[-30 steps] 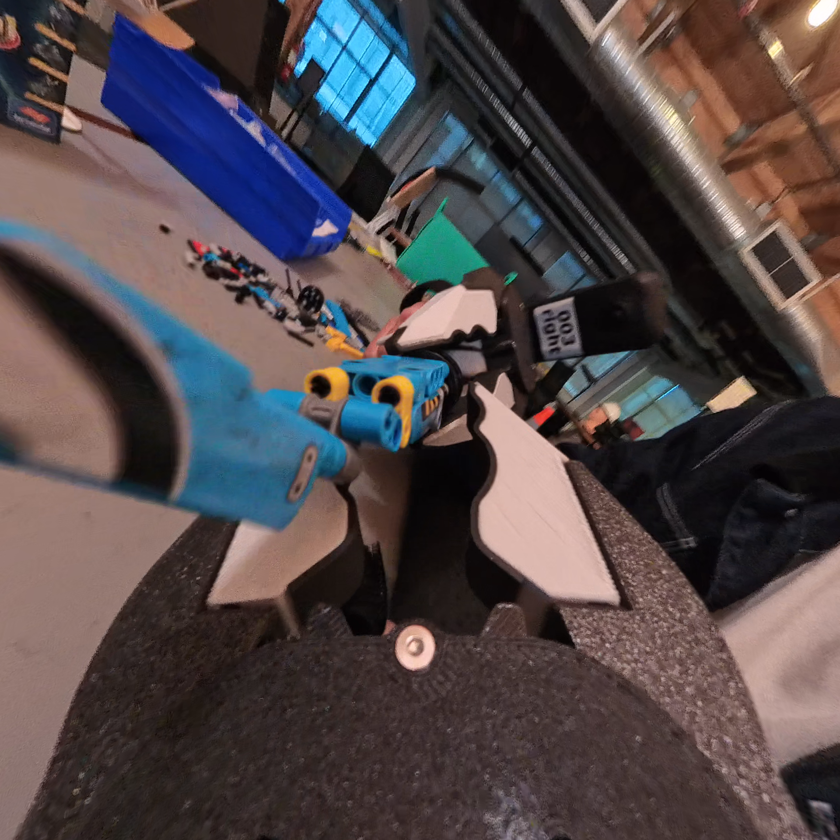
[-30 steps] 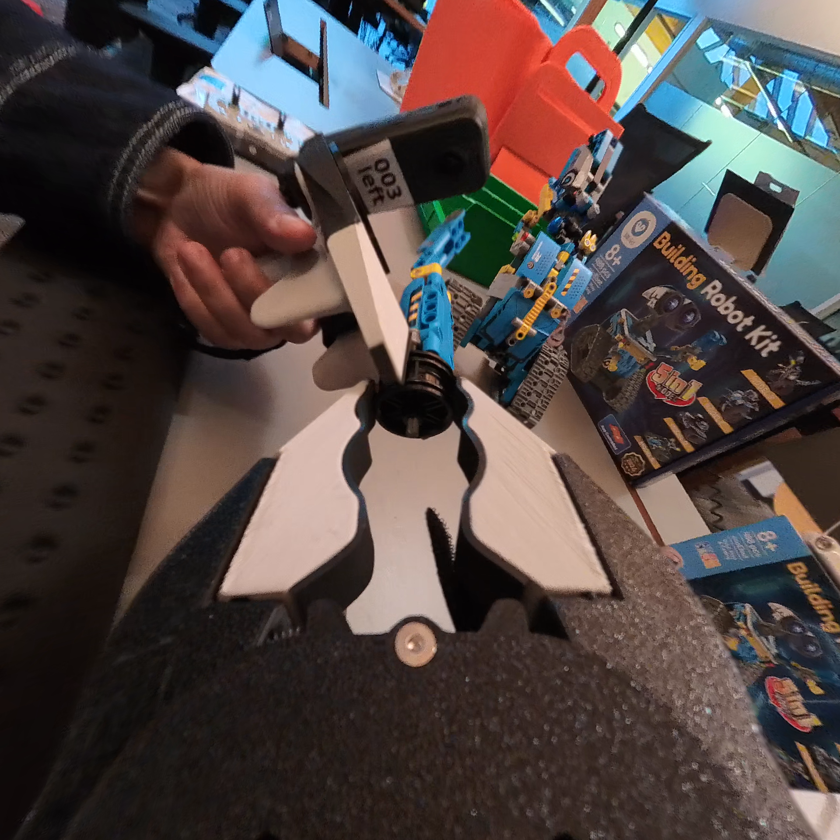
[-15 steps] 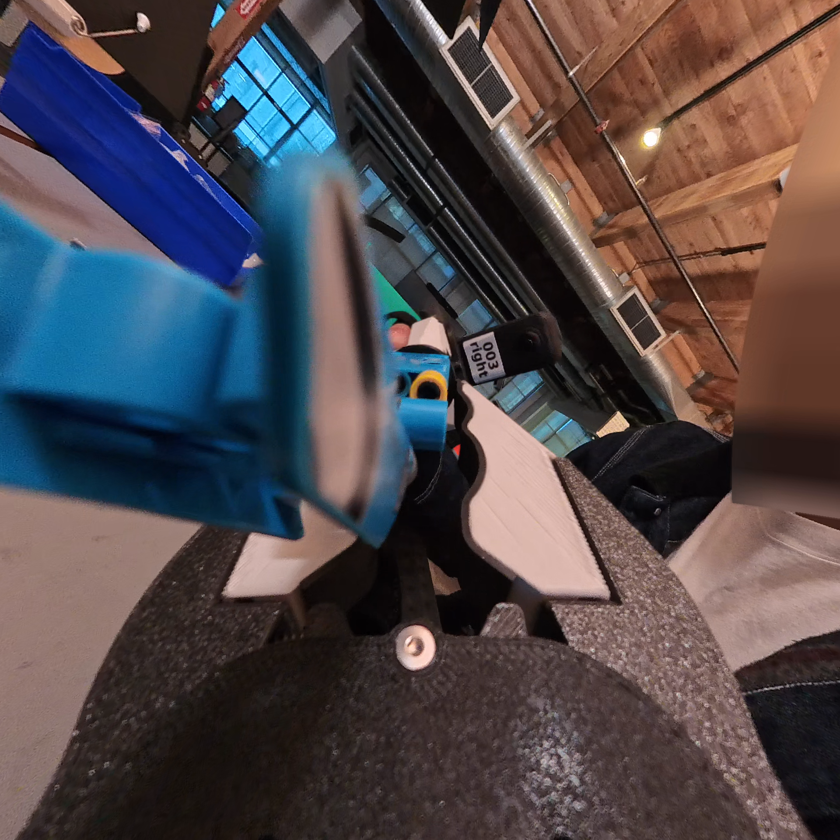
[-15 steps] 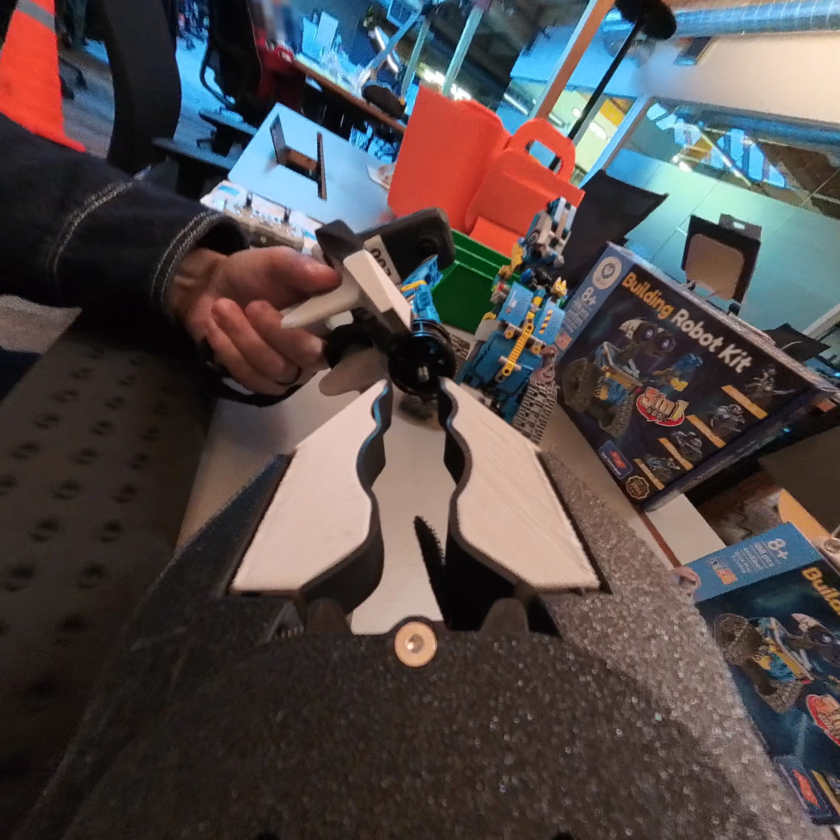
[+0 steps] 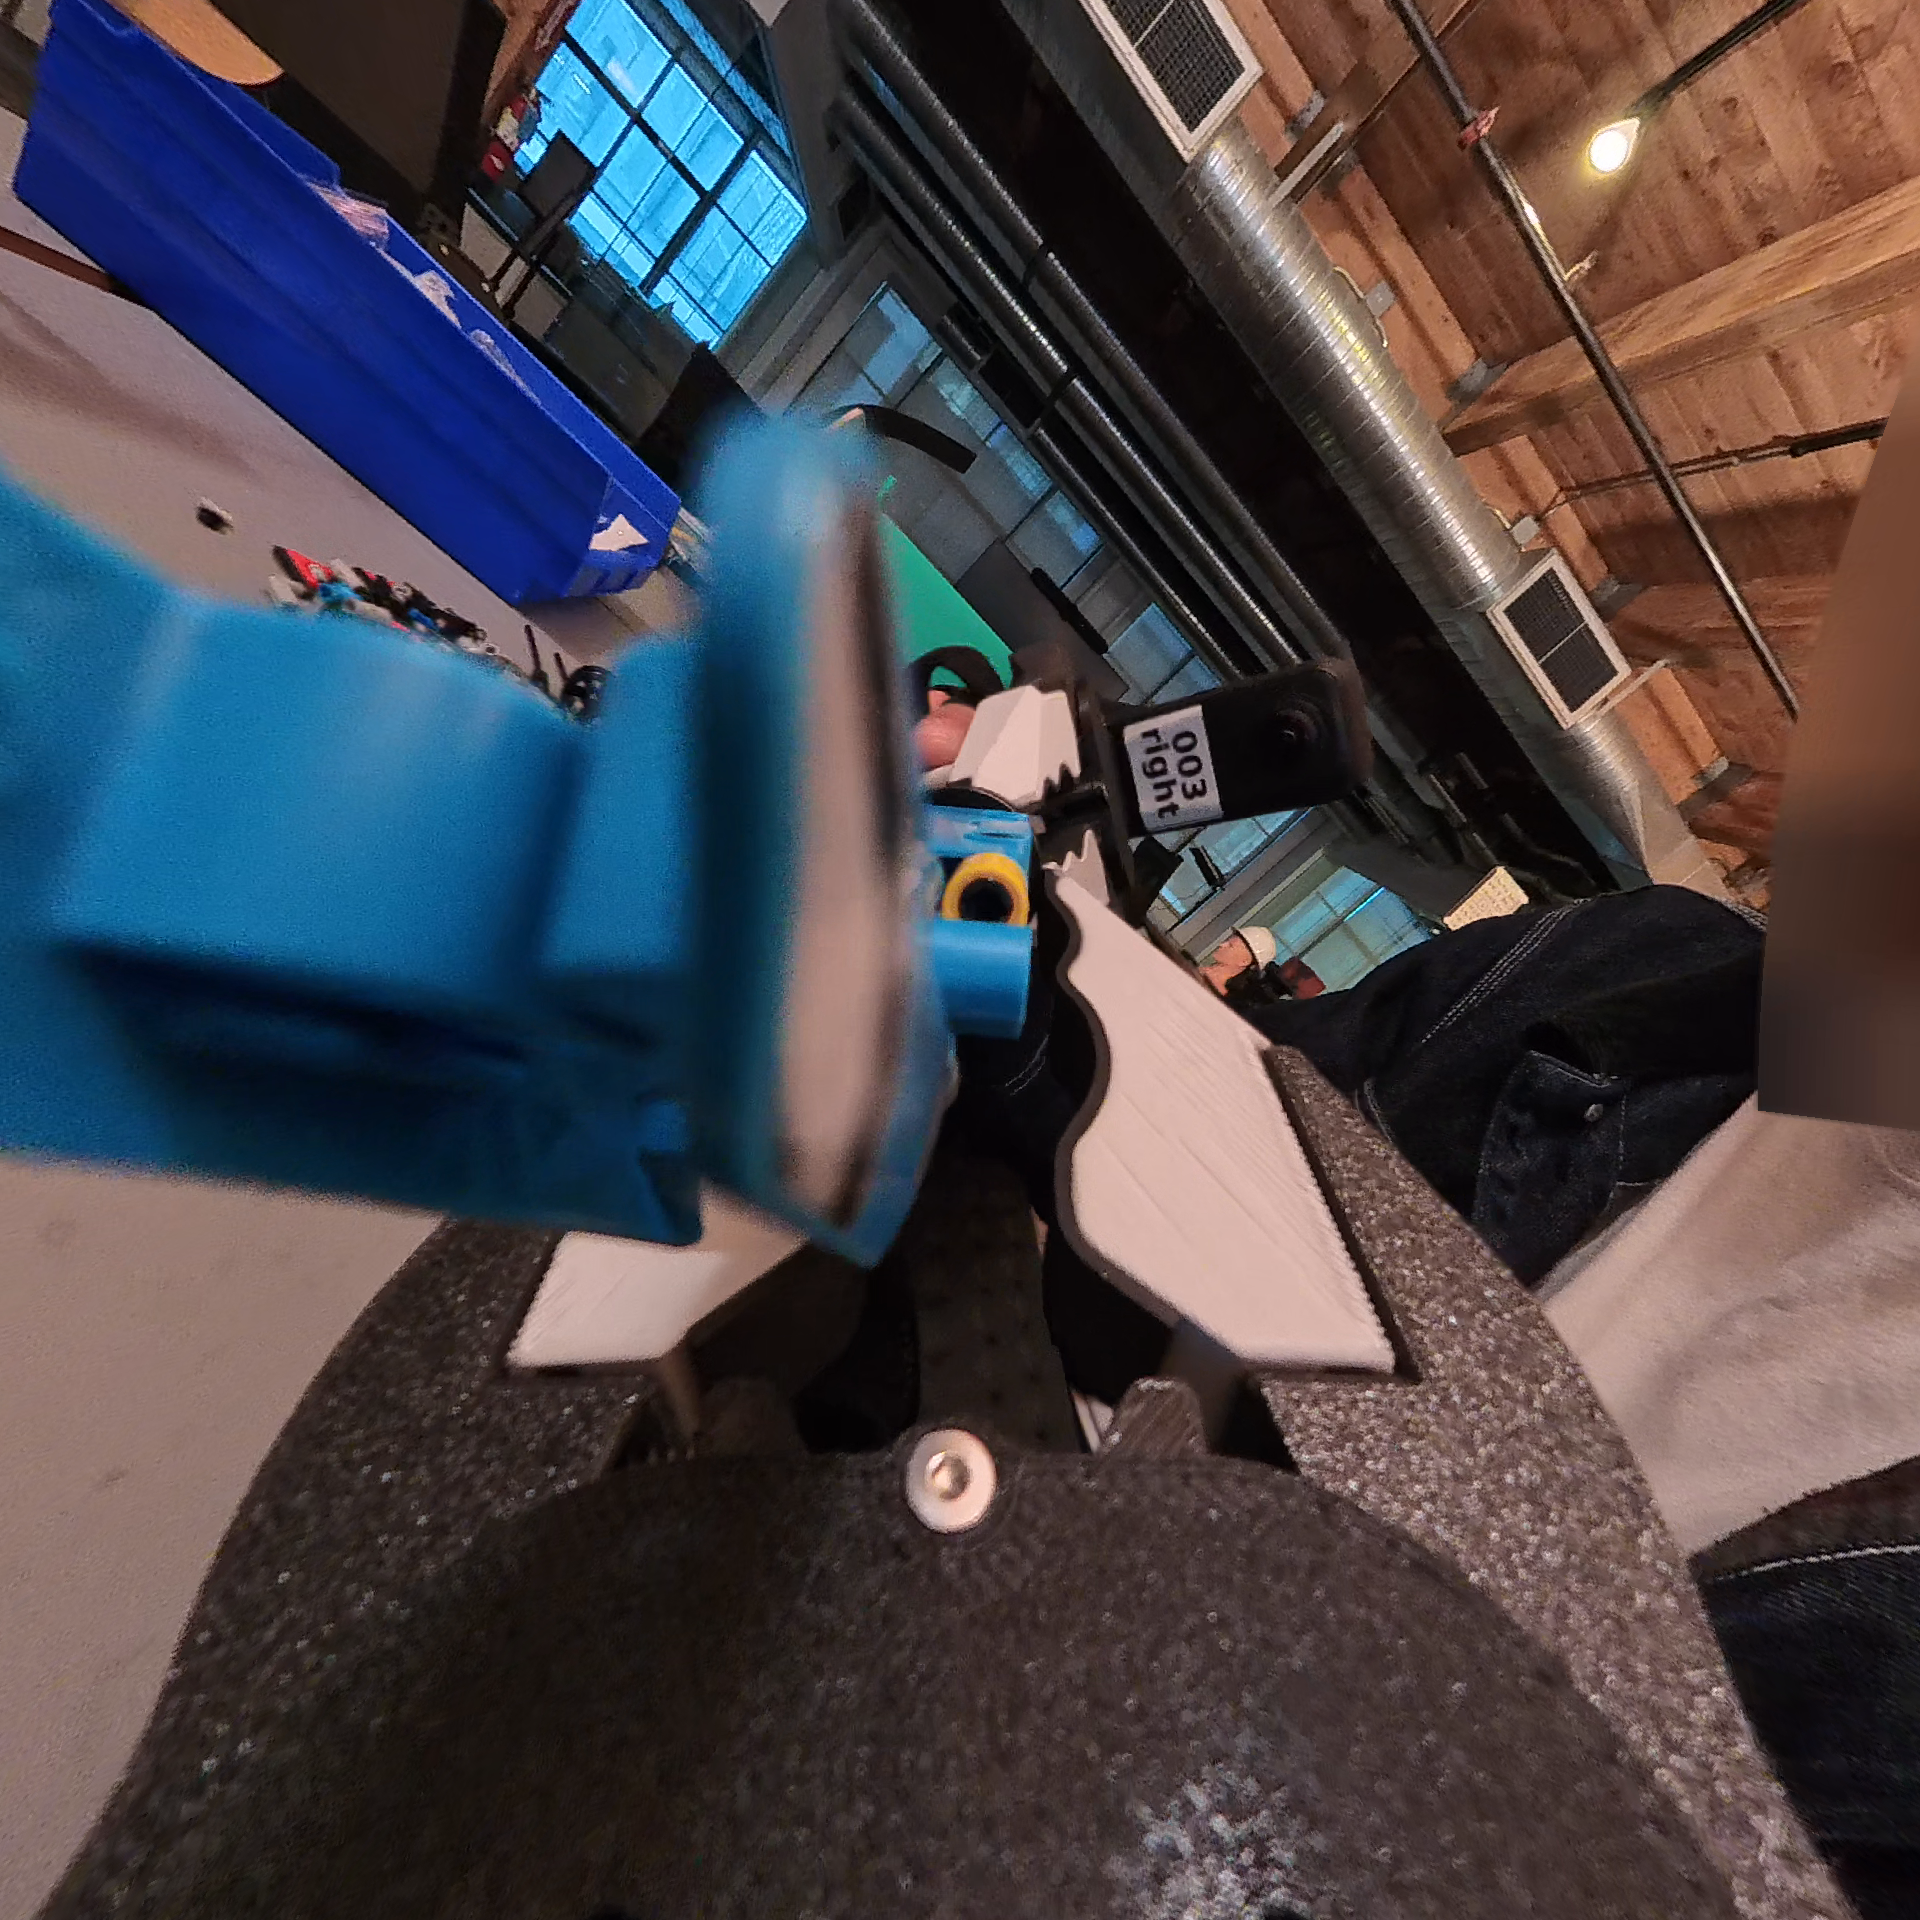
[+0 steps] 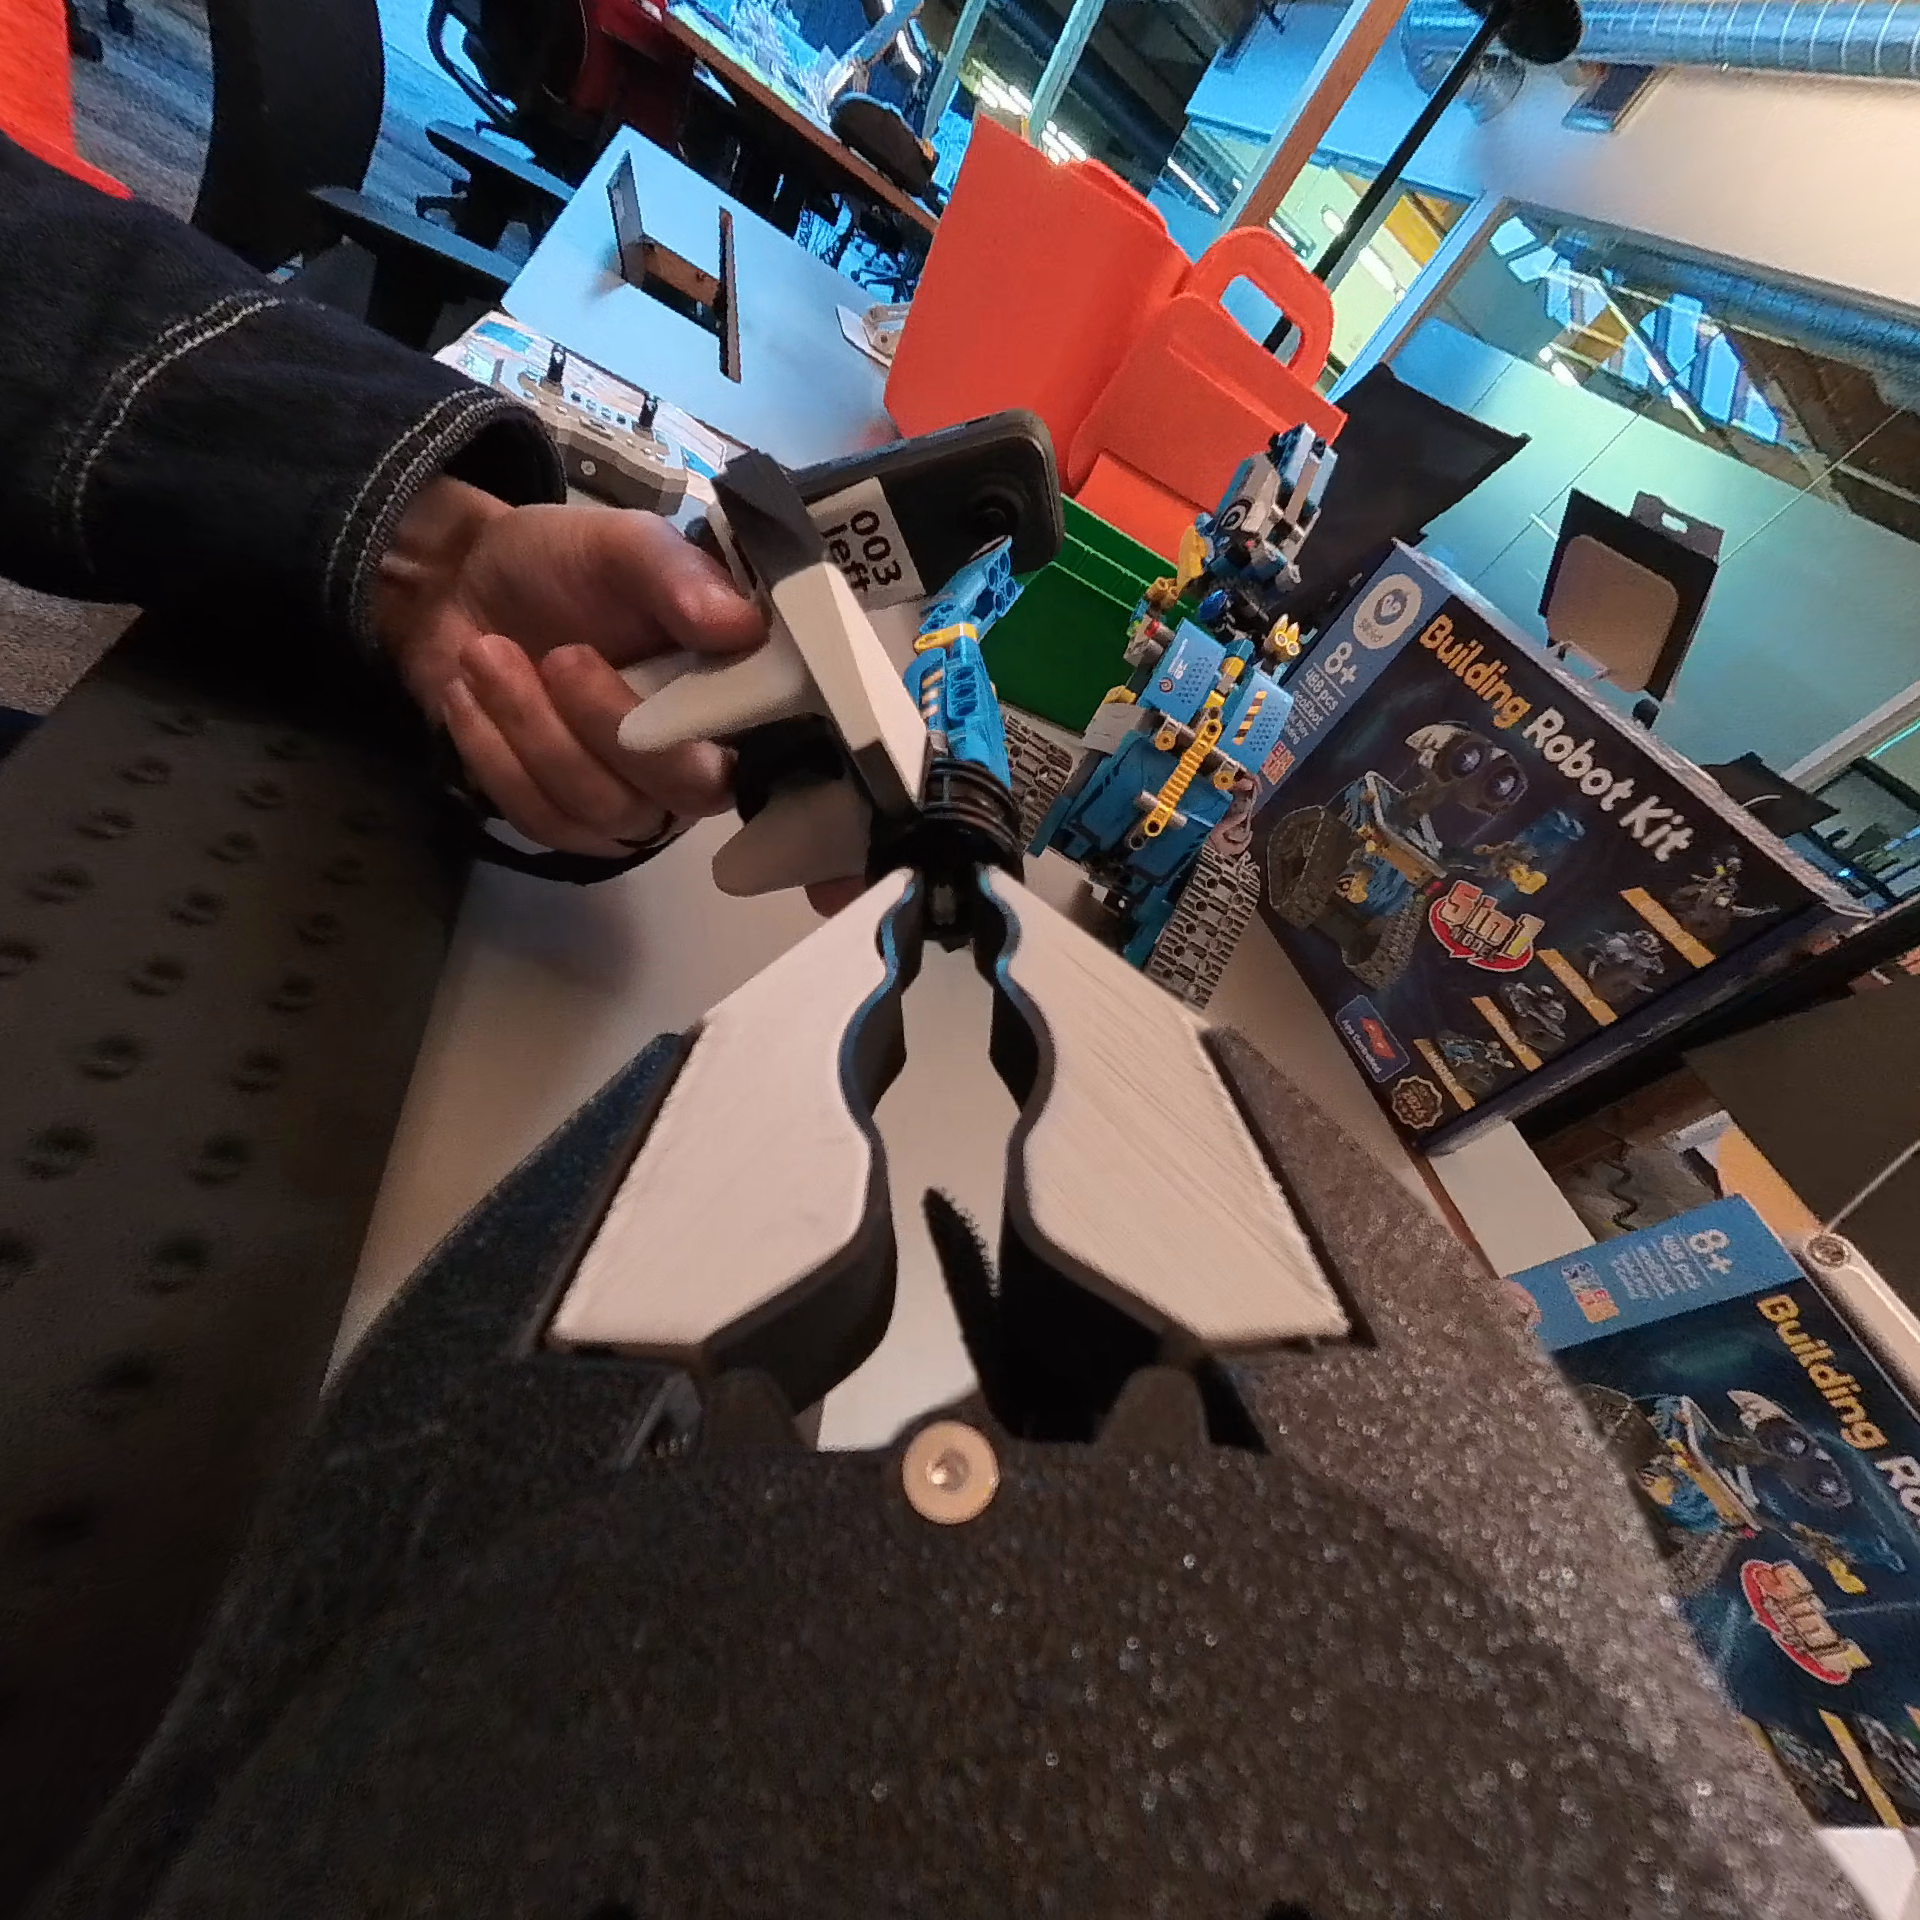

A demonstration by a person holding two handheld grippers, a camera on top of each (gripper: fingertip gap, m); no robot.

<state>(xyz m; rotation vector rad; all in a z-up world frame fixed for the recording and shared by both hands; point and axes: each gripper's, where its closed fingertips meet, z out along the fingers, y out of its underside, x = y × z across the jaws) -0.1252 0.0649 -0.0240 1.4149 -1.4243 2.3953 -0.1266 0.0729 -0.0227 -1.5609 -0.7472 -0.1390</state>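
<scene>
Right hand-held gripper (image 6: pixel 948 896) pinching black wheel (image 6: pixel 951 821), left hand-held gripper (image 6: pixel 883 727) holding blue assembly (image 6: pixel 961 675)

Lettering on kit boxes (image 6: pixel 1507 831) and camera stickers (image 5: pixel 1169 774).

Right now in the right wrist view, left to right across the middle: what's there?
Dark sleeve → hand → left claw → blue toy robot → kit box.

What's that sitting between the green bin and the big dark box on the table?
A blue and yellow toy robot on grey tracks stands between the green bin and the dark box, seen in the right wrist view.
</scene>
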